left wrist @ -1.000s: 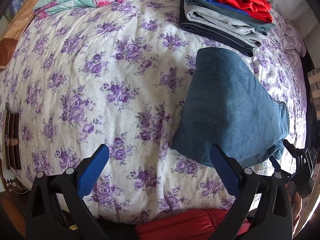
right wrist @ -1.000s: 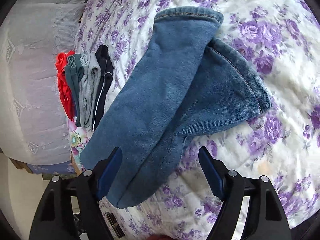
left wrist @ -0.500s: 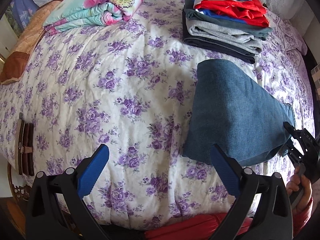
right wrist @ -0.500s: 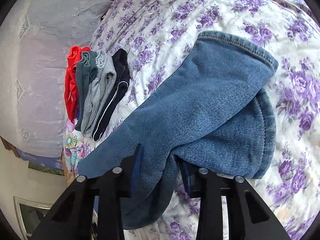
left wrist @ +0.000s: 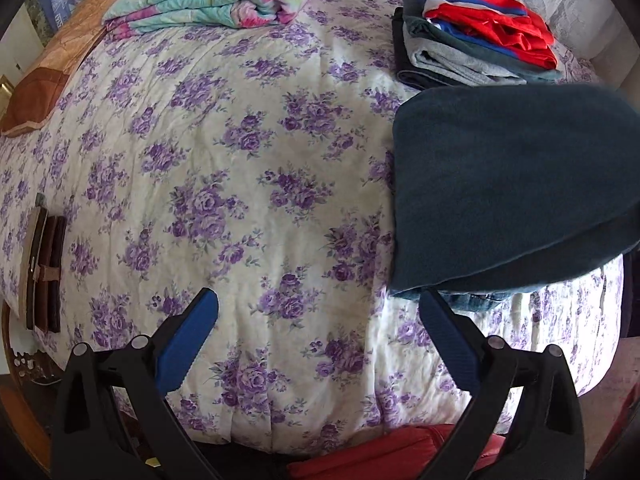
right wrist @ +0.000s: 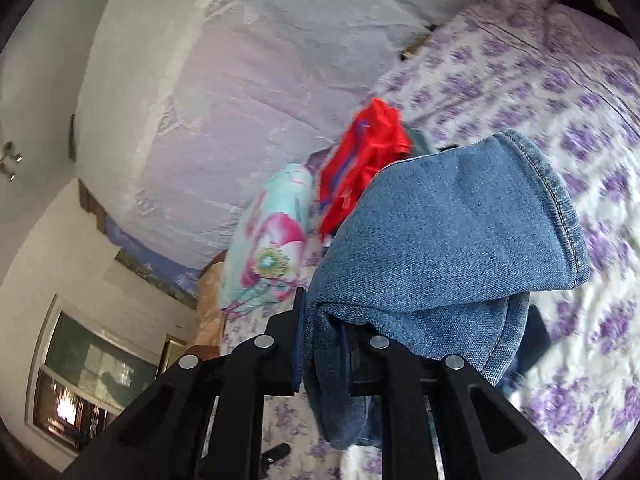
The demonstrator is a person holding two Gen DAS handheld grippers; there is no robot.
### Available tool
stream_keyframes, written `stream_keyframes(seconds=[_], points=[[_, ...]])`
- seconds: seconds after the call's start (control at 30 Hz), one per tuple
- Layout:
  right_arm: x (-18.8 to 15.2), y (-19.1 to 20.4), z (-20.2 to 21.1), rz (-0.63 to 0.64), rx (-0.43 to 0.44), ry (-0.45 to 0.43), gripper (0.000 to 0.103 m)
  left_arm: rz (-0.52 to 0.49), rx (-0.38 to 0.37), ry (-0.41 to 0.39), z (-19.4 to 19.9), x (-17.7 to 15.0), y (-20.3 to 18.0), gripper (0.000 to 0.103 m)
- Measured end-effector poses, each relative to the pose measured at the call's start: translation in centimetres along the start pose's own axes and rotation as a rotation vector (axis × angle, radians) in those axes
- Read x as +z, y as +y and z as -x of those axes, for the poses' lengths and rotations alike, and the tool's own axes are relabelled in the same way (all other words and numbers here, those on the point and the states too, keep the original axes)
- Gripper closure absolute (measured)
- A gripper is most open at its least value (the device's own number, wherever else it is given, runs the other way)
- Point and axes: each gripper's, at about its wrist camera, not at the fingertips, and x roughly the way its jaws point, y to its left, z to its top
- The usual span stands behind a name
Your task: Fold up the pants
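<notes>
Purple-flowered bedding covers the bed where a pair of blue denim pants is being folded. The right hand-held gripper is closing its jaws on a bunched edge of the denim, cloth plainly caught between them, and the garment drapes forward from that grip, its stitched hem farthest from the camera and clear of the quilt. Seen from the left wrist, the same pants hang as a dark slab over the bed's right side, their long axis running away toward the pile of folded clothes near the headboard. The left hand-held gripper is released, jaws spread wide over bare quilt with nothing between them; the denim's lower corner lies just beside its right finger. By that reading the right hand carries the fold, the left being close enough to steady it. A rolled floral blanket rests at the far edge.
</notes>
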Motion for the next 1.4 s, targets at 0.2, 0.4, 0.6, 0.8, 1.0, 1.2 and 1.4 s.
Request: stream_keyframes(seconds=[0.2, 0.4, 0.6, 0.8, 1.0, 1.2, 1.4], points=[[1.9, 10.9, -4.4, 0.132, 0.184, 0.064, 0.089, 0.051, -0.095, 0.038, -0.4, -1.0, 2.4, 0.005], [1.8, 24.8, -6.0, 0.293, 0.445, 0.100, 0.093, 0.121, -0.098, 0.019, 0.5, -2.0, 5.6, 0.005], [7.0, 28.9, 1.9, 0.271, 0.632, -0.088, 0.096, 0.232, -0.094, -0.034, 2.0, -2.1, 9.4, 0.005], [11.9, 19.6, 13.1, 0.206, 0.484, -0.363, 0.097, 0.247, -0.123, -0.073, 2.5, 0.1, 8.7, 0.005], [11.2, 2.3, 24.8, 0.014, -0.075, -0.612, 0.097, 0.102, -0.095, -0.056, 1.2, 1.9, 3.0, 0.005], [8.0, -13.4, 27.6, -0.191, -0.646, -0.439, 0.094, -0.010, -0.146, 0.059, -2.0, 2.8, -3.8, 0.005], [4.5, -15.9, 22.3, -0.171, -0.609, -0.132, 0.090, -0.216, -0.103, 0.050, -2.1, 2.3, -11.4, 0.005]])
